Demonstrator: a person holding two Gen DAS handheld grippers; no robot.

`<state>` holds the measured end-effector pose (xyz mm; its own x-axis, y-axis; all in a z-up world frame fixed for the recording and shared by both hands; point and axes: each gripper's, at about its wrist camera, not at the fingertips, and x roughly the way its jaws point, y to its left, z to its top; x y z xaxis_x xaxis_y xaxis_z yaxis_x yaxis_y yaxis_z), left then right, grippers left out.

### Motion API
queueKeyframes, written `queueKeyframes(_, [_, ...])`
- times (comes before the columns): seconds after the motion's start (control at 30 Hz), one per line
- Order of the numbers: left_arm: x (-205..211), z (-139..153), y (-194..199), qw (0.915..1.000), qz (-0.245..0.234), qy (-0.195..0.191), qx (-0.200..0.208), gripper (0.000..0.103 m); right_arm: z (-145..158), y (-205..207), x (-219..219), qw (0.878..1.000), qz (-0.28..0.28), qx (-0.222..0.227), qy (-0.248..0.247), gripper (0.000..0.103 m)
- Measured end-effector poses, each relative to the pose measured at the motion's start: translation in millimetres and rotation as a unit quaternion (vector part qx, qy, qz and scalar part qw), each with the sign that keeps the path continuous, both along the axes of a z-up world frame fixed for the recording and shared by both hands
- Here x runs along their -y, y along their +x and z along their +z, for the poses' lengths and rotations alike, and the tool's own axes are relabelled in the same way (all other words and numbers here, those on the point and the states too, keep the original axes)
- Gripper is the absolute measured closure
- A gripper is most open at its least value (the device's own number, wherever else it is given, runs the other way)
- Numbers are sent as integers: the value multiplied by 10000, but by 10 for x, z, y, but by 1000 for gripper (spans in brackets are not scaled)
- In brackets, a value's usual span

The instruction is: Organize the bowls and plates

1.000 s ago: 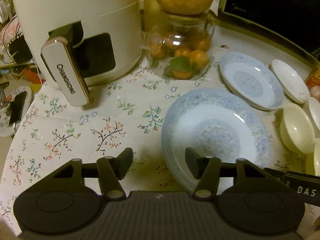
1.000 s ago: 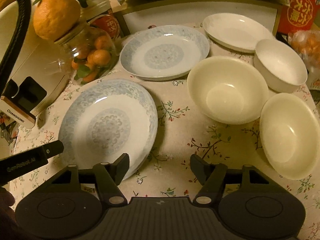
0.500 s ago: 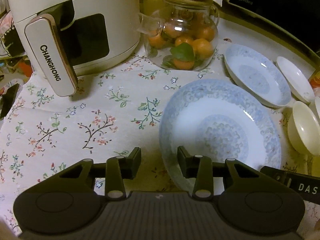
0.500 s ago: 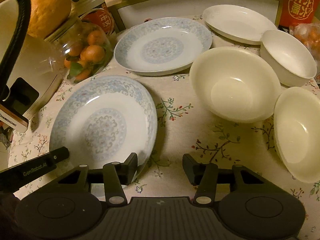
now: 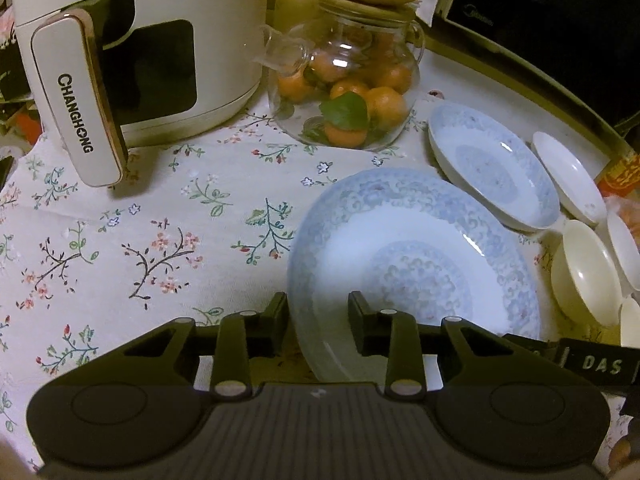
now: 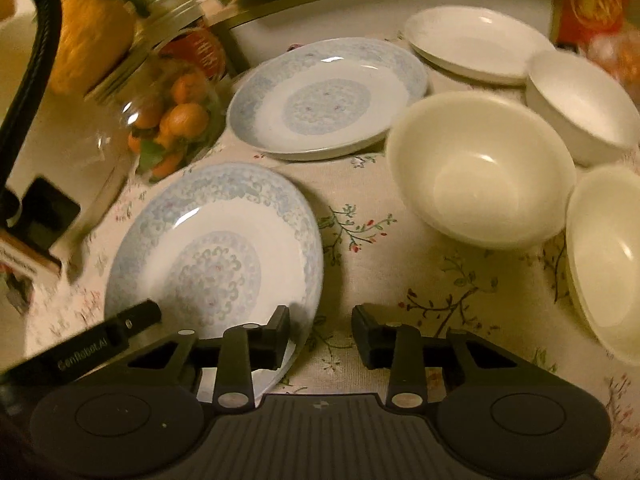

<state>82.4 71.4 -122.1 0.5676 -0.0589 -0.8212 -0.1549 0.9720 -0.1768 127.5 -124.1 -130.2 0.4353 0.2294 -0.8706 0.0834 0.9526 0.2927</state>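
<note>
A large blue-patterned plate [image 5: 412, 272] [image 6: 212, 256] lies on the flowered cloth between both grippers. My left gripper [image 5: 318, 322] straddles its left rim: one finger stands outside on the cloth, the other over the plate. Its jaws are closing, and a gap still shows at the rim. My right gripper [image 6: 320, 320] straddles the plate's right rim the same way, closing too, its pads clear of the rim. Behind lie a second blue plate [image 6: 328, 96], a white plate [image 6: 476, 40], a cream bowl [image 6: 480, 168], a white bowl [image 6: 580, 100] and another cream bowl [image 6: 604, 260].
A cream air fryer [image 5: 140, 52] with its handle sticking out stands at the back left. Beside it is a glass jar of small oranges [image 5: 344, 92] with a big orange on top. A dark microwave [image 5: 540, 20] lines the back. Bare flowered cloth [image 5: 120, 248] lies left of the plate.
Both grippers' jaws have narrowed around the big blue plate's opposite rims. The left gripper has sunk closer to the plate. The right view has tilted slightly and blurred.
</note>
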Motion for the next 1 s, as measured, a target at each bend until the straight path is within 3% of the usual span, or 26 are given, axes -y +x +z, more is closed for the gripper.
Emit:
queueKeyframes(0.3, [-19,-3,0,9998,75,-175,9,77,-47,-20,104,9984,-335,-150,427,70])
queueKeyframes(0.33, [-25,-5,0,9998,85,-197,14,78,-48,-20,82,9984,-316,-122,449,73])
queueKeyframes(0.4, [-39,-5,-3,9997,114,-225,42,82,-58,8,68,9976,-262,-87,642,97])
queueKeyframes(0.53, [-142,1,-32,9983,265,-511,-56,90,-40,-15,-7,9975,-228,23,663,94])
queueKeyframes(0.73, [-192,60,-179,9977,345,-578,-79,92,123,-97,-32,9976,-2,215,656,93])
queueKeyframes(0.87, [-159,173,-377,9990,243,-369,68,92,217,-184,-96,9982,198,224,524,92])
queueKeyframes(1.0, [-167,279,-625,9990,176,-397,83,92,338,-358,-155,9981,468,298,284,91])
